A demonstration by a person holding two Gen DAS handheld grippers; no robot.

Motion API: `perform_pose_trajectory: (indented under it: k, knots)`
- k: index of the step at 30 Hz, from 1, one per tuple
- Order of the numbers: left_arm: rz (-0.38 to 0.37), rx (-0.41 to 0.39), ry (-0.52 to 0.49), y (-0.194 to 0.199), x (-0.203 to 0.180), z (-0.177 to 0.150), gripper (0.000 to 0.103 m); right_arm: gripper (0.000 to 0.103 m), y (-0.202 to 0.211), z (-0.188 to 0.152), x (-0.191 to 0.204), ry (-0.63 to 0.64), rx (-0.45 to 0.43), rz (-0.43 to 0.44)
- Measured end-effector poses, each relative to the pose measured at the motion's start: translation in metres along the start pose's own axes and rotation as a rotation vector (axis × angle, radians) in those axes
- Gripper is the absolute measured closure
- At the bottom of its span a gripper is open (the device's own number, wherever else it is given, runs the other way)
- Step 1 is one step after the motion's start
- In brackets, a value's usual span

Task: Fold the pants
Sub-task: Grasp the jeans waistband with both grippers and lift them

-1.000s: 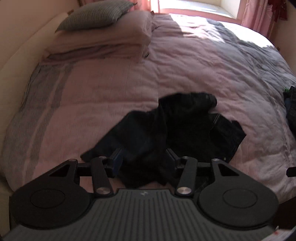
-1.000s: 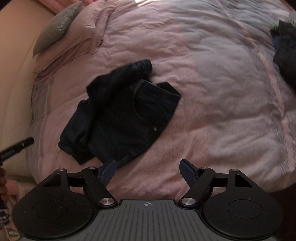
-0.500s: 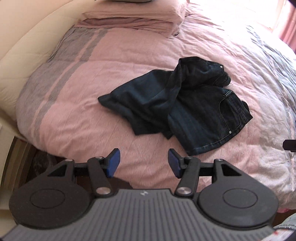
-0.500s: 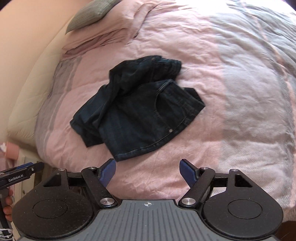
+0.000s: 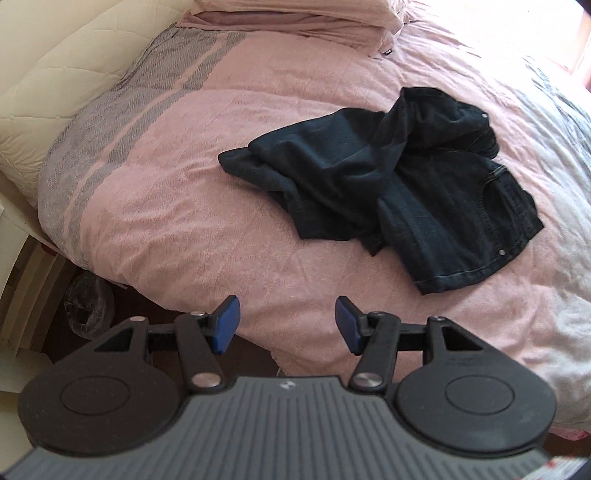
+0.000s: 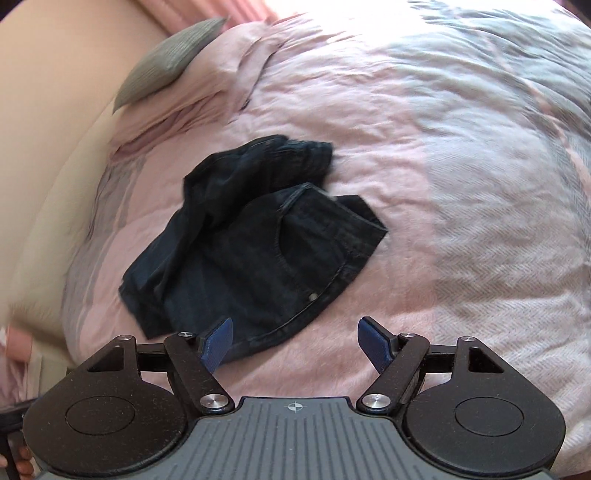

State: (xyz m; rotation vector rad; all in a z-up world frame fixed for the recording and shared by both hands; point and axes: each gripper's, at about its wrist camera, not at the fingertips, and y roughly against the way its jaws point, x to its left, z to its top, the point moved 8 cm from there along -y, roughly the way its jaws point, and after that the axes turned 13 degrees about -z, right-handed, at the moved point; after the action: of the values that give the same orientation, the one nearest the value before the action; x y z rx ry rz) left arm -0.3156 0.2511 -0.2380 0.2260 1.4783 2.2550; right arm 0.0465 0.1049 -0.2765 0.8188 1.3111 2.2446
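Observation:
Dark denim pants (image 5: 388,184) lie crumpled in a heap on a pink quilt (image 5: 184,206), with the waistband and a rivet toward the near right. My left gripper (image 5: 287,326) is open and empty, held back over the bed's near edge, well short of the pants. In the right wrist view the same pants (image 6: 255,243) fill the middle. My right gripper (image 6: 297,345) is open too, low over the quilt (image 6: 443,184), with its left fingertip (image 6: 218,343) just over the hem of the pants.
Folded pink bedding and pillows (image 5: 295,18) are stacked at the head of the bed, with a grey cushion (image 6: 170,62) on top. A cream padded headboard (image 5: 66,74) runs along the left. Dark floor and a bag (image 5: 86,306) show below the bed edge.
My left gripper has drawn back from the pants toward the bed edge. My right gripper has moved in closer, so its left finger now reaches the hem. The pants lie as before.

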Motion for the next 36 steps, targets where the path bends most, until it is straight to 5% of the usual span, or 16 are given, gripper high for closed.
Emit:
perform_pose_trajectory:
  k: [5,14,21,22,23,24,25,27,30,36]
  knots:
    - [-0.014,0.009,-0.005,-0.052,0.034,0.024,0.05,0.04,-0.051,0.005,-0.021,-0.096,-0.026,-0.043]
    - [-0.116,-0.007,-0.073,-0.142,0.087,0.086,0.047,0.04,-0.132,0.001,-0.033,-0.301,-0.04,-0.109]
    - [-0.313,-0.07,0.048,-0.184,0.109,0.122,0.035,0.04,-0.166,0.01,-0.032,-0.465,-0.182,-0.102]
    - [-0.337,-0.072,0.074,-0.19,0.111,0.125,0.035,0.042,-0.168,0.014,-0.031,-0.467,-0.204,-0.097]
    - [-0.356,-0.072,0.098,-0.195,0.112,0.127,0.035,0.066,-0.169,0.017,-0.029,-0.465,-0.215,-0.092]
    - [-0.372,-0.076,0.128,-0.202,0.112,0.13,0.036,0.086,-0.172,0.023,-0.027,-0.452,-0.218,-0.105]
    - [-0.385,-0.084,0.153,-0.208,0.112,0.134,0.038,0.089,-0.173,0.026,-0.026,-0.435,-0.212,-0.12]
    - [-0.382,-0.114,0.168,-0.214,0.111,0.143,0.072,0.096,-0.169,0.035,-0.021,-0.405,-0.227,-0.105]
    - [-0.353,-0.12,0.137,-0.219,0.102,0.16,0.094,0.097,-0.132,0.053,-0.021,-0.401,-0.342,-0.07]
    - [-0.357,-0.221,-0.123,-0.208,0.025,0.245,0.099,0.098,-0.024,0.101,-0.037,-0.372,-0.583,-0.043]
